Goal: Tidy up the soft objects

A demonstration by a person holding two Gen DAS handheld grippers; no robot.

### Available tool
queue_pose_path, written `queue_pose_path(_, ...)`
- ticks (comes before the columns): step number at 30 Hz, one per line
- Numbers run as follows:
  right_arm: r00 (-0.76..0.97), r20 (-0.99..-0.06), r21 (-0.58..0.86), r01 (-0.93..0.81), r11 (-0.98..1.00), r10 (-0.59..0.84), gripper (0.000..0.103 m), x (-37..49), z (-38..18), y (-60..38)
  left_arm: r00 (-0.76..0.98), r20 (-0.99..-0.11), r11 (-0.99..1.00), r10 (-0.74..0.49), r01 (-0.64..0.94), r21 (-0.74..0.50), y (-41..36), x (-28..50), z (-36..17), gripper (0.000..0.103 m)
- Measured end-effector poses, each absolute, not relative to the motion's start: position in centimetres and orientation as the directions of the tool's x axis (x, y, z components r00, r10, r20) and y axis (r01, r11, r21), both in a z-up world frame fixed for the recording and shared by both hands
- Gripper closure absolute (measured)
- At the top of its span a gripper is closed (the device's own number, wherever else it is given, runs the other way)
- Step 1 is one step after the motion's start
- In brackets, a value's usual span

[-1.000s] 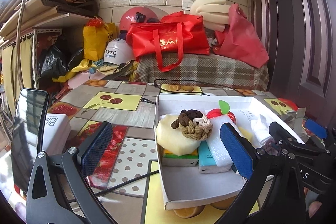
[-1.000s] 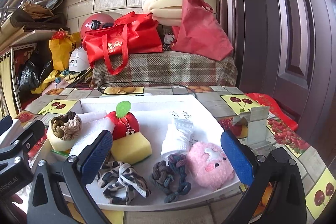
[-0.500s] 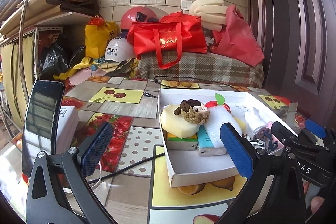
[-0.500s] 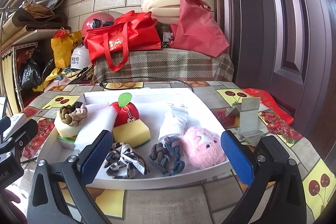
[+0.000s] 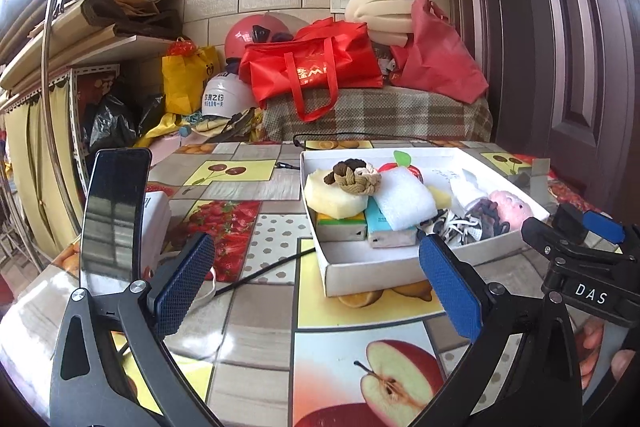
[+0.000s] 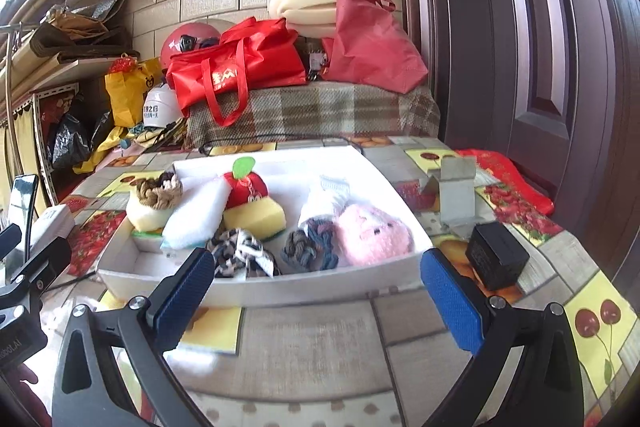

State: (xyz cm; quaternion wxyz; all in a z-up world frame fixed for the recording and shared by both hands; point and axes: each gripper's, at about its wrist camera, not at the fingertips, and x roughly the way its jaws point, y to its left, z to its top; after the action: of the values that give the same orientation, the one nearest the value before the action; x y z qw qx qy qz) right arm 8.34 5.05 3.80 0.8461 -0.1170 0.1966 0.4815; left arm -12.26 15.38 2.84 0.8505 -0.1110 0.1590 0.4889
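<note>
Both tongs (image 5: pixel 318 285) (image 6: pixel 318 291) retreated, open and empty; white tray's (image 6: pixel 304 289) length runs away from them.

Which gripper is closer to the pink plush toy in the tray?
Right. The right gripper sits just in front of the pink plush; the left gripper is off toward the tray's other end.

Two handheld grippers: the left gripper (image 5: pixel 318 281) and right gripper (image 6: pixel 318 295) share black angular frames with triangular cut-outs, silver screws at the joints and blue cross-hatched finger pads (image 6: pixel 450 301); white lettering reading "DAS" marks the right unit's black body, seen from the left camera
</note>
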Motion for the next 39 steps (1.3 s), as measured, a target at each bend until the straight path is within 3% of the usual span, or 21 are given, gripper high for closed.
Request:
queue_pose_path(6,0.445,-0.517,0.01,-0.851,0.525,0.732,0.0,8.4,3.2,1.9,0.485,-0.507,0.514,0.713,-0.853,-0.093,14.7,-12.5,1.7,0.0)
queue_pose_path(9,0.432,-0.534,0.027,-0.851,0.525,0.727,0.0,8.2,3.1,-0.3,0.49,-0.517,0.511,0.702,-0.852,-0.113,14.4,-12.8,1.6,0.0)
queue_pose_path(15,0.532,-0.335,0.074,-0.808,0.584,0.778,0.0,6.1,5.0,-8.6,0.501,-0.458,0.529,0.734,-0.845,-0.077,12.2,-12.8,2.6,0.0)
queue_pose_path(18,0.643,-0.252,0.145,-0.714,0.685,0.723,0.0,6.0,6.0,-12.1,0.442,-0.446,0.494,0.778,-0.869,0.002,10.7,-12.2,2.9,0.0)
queue_pose_path(23,0.643,-0.373,0.228,-0.635,0.738,0.669,0.0,7.9,5.2,-13.1,0.447,-0.475,0.515,0.758,-0.857,0.016,9.6,-11.9,2.7,0.0)
queue_pose_path(39,0.646,-0.319,0.24,-0.653,0.718,0.694,0.0,7.3,5.4,-14.5,0.463,-0.49,0.544,0.738,-0.838,0.028,9.3,-11.6,2.3,0.0)
